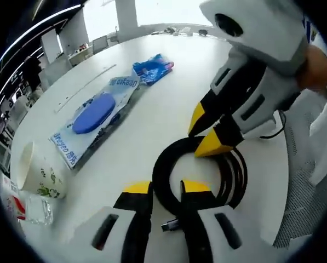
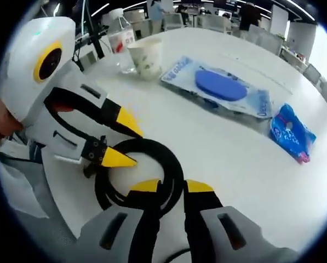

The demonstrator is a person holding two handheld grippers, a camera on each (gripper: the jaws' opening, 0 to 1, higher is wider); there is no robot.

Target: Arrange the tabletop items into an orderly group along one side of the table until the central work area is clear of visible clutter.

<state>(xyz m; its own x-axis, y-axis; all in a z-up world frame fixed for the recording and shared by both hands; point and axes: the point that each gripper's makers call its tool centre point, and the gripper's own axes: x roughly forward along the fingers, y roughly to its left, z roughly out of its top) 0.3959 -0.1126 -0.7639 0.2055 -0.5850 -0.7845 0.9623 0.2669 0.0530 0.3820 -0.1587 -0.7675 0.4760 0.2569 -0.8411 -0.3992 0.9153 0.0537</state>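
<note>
In the left gripper view, the left gripper (image 1: 166, 187) stood at the bottom with its two yellow-tipped jaws narrowly parted, straddling the near rim of one coiled black cable (image 1: 171, 164) lying on the white bench (image 1: 152, 109); whether the jaws pinched it I could not tell. The right gripper (image 1: 204, 134) came in from the right, its jaws part open, tips at the coil's far rim. Further off lay one clear packet holding a blue oval pad (image 1: 92, 115), one small blue wrapper (image 1: 151, 68), one paper cup (image 1: 37, 172) and one plastic bottle (image 1: 32, 208).

In the right gripper view, the right gripper (image 2: 171, 187) straddled the cable (image 2: 171, 164) likewise, and the left gripper (image 2: 127, 143) was spread over the coil. Beyond were the packet (image 2: 221, 86), wrapper (image 2: 292, 131), cup (image 2: 145, 57) and bottle (image 2: 122, 46).
</note>
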